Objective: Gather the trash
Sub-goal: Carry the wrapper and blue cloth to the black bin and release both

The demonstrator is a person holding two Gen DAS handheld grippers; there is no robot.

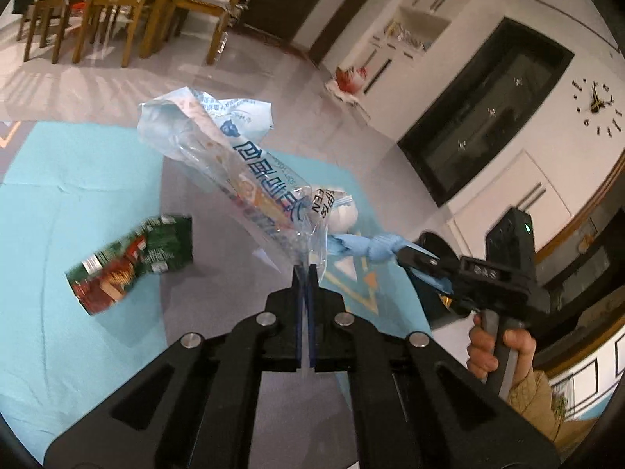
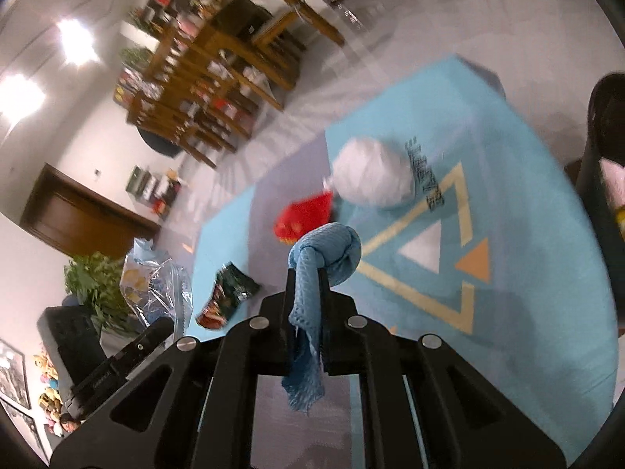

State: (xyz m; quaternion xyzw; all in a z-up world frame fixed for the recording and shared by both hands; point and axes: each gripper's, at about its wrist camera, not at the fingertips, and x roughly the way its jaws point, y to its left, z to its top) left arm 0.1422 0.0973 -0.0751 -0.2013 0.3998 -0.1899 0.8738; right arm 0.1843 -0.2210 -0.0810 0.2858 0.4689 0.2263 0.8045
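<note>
My left gripper [image 1: 306, 273] is shut on the edge of a clear plastic bag with blue print [image 1: 218, 148], which hangs in the air above the rug. My right gripper [image 2: 306, 277] is shut on a knotted light-blue cloth [image 2: 324, 250], also lifted. The left wrist view shows that cloth [image 1: 367, 246] and the right gripper [image 1: 406, 254] to the right. A green-and-red snack wrapper [image 1: 133, 262] lies flat on the rug. A white crumpled ball [image 2: 371, 176] and a red wrapper [image 2: 304, 219] lie further out on it.
A teal rug [image 1: 78, 195] with triangle patterns covers the grey floor. A black bin [image 2: 601, 156] stands at the rug's right edge. Wooden chairs and a table [image 1: 117, 8] stand beyond, with a potted plant [image 2: 93, 293] and white cabinets [image 1: 410, 39] along the walls.
</note>
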